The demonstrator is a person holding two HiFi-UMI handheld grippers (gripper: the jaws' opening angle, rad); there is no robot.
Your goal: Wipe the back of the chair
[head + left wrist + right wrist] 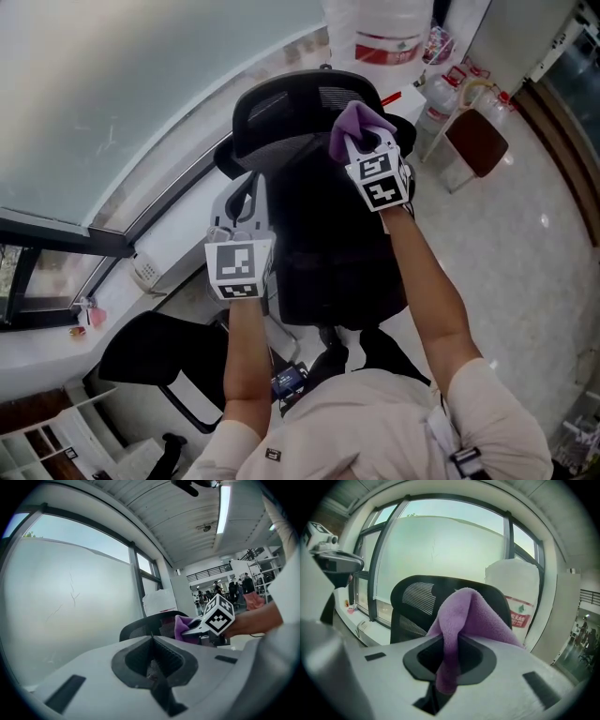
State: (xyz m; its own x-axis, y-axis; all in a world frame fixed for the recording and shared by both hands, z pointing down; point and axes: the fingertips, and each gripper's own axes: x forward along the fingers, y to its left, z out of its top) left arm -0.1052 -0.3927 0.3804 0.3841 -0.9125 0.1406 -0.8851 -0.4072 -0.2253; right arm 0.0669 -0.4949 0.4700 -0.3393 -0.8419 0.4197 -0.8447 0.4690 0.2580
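Note:
A black office chair with a mesh back and headrest stands below me, facing the window. My right gripper is shut on a purple cloth and holds it against the top of the chair back, just under the headrest. In the right gripper view the cloth hangs folded between the jaws, with the headrest behind it. My left gripper hovers at the left edge of the chair back. Its jaws are shut with nothing in them. From there I see the cloth and the right gripper.
A frosted window and a white sill run along the left. Large water bottles stand behind the chair. A brown-seated stool is at the right, a second black chair at the lower left.

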